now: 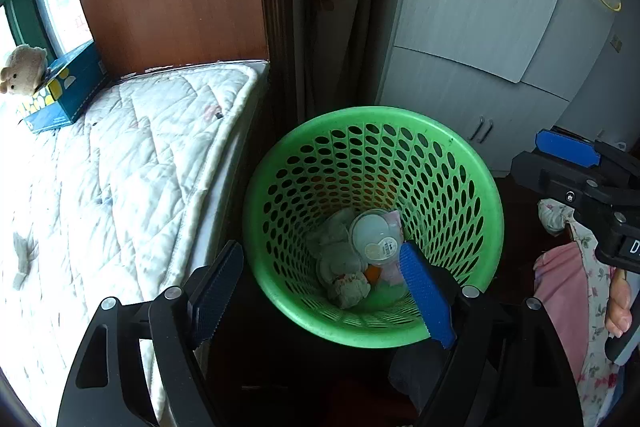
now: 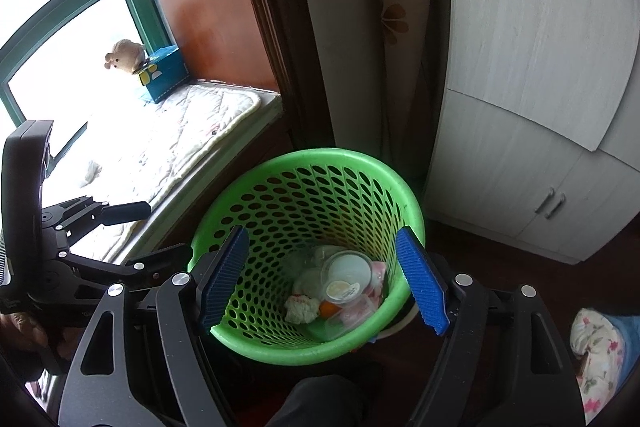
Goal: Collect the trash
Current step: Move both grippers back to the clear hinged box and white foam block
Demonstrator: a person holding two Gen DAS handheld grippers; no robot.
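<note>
A green perforated waste basket stands on the dark floor beside the bed; it also shows in the right wrist view. Inside lie a clear plastic cup, crumpled tissues and pink wrappers. My left gripper is open and empty above the basket's near left rim. My right gripper is open and empty above the basket's near rim. The right gripper shows at the right edge of the left wrist view. A crumpled tissue lies on the quilt.
A white quilted mattress lies left of the basket, with a blue tissue box and a plush toy by the window. A grey wardrobe stands behind on the right. A curtain hangs behind.
</note>
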